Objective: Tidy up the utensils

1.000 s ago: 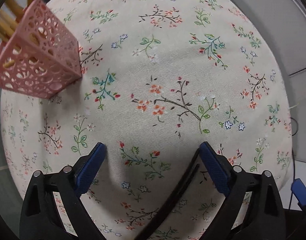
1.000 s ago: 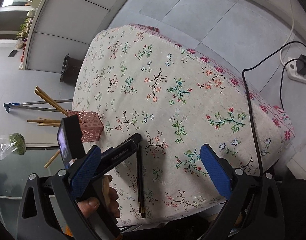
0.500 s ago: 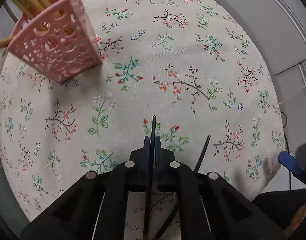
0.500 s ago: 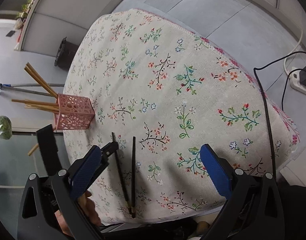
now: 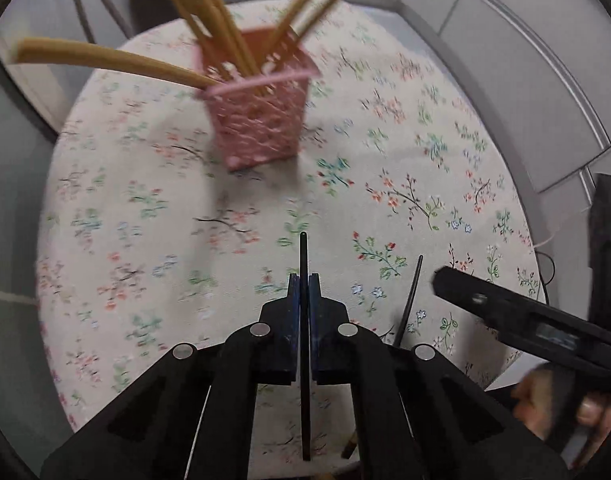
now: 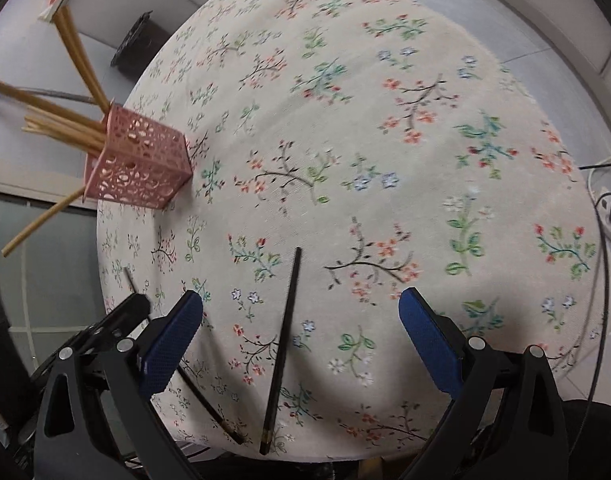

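Note:
My left gripper (image 5: 304,285) is shut on a black chopstick (image 5: 304,344), held above the floral tablecloth and pointing at the pink lattice holder (image 5: 261,120), which holds several wooden chopsticks (image 5: 209,20). A second black chopstick (image 5: 410,300) lies on the cloth to its right. In the right wrist view that chopstick (image 6: 283,348) lies between the open, empty fingers of my right gripper (image 6: 301,312). The held chopstick (image 6: 209,404) and the left gripper (image 6: 117,320) show at the lower left. The holder (image 6: 139,166) stands at the far left.
The table (image 6: 385,120) is covered by a floral cloth, its front edge close below the chopstick ends. A power strip and cables (image 6: 609,208) lie on the floor at the right. A dark bin (image 6: 135,44) stands on the floor beyond the table.
My left gripper shut on one black chopstick, lifted it and swung toward the pink holder. My right gripper came down closer over the other chopstick.

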